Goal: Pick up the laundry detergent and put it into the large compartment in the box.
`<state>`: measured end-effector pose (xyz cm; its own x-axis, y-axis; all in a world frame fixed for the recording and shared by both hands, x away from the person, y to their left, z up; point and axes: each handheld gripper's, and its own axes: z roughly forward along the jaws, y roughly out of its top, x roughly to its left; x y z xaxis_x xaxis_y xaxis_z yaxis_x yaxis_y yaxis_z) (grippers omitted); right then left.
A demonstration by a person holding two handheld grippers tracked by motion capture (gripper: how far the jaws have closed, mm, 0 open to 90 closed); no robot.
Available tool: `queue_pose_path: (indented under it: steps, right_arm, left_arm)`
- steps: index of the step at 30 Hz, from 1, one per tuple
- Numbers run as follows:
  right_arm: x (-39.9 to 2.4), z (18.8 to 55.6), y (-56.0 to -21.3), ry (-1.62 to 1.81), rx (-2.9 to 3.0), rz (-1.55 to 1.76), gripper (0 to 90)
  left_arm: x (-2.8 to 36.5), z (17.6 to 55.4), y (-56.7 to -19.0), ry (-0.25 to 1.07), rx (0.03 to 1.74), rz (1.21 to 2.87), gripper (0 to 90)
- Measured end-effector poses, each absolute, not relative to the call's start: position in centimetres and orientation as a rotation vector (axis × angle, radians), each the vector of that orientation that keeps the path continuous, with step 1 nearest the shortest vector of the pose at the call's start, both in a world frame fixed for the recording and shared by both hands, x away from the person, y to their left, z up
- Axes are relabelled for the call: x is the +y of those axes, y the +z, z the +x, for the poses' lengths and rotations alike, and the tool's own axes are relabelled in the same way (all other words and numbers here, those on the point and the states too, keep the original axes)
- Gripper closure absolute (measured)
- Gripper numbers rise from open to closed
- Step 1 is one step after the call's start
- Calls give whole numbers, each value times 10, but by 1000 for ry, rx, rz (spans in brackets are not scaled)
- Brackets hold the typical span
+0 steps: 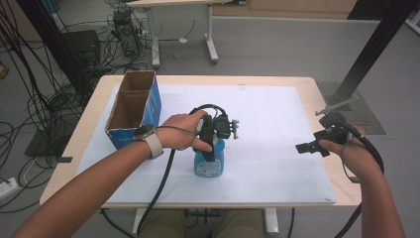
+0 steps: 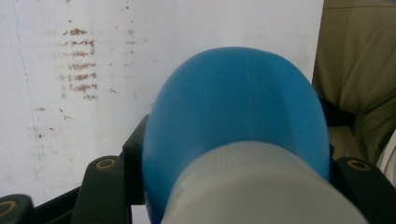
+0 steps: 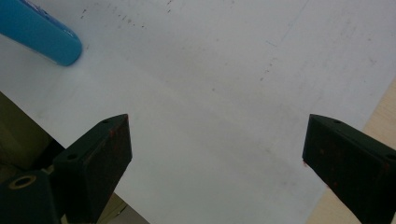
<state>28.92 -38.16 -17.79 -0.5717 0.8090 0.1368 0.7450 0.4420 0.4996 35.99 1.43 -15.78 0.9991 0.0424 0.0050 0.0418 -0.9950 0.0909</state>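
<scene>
Jaws of the left gripper are clamping the blue plastic bottle, which is standing upright near the front middle of the white sheet. The likely aim is the open blue cardboard box just to its left, so lifting straight up before swinging over looks wise. The right gripper is idling wide and empty. Its own view is catching the bottle's rounded end, while the left gripper view is revealing the pale neck between the black jaws.
</scene>
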Motion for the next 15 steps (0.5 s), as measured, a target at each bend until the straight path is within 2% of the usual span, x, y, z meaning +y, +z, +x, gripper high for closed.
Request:
queue_pose_path:
  steps: [8,15]
  right_arm:
    - [-385,282,-174,795,2547,1388,81]
    - [-385,277,-171,796,2539,1389,81]
  left_arm:
    - [8,349,-154,47,68,3067,397]
    - [15,349,-139,32,213,3042,397]
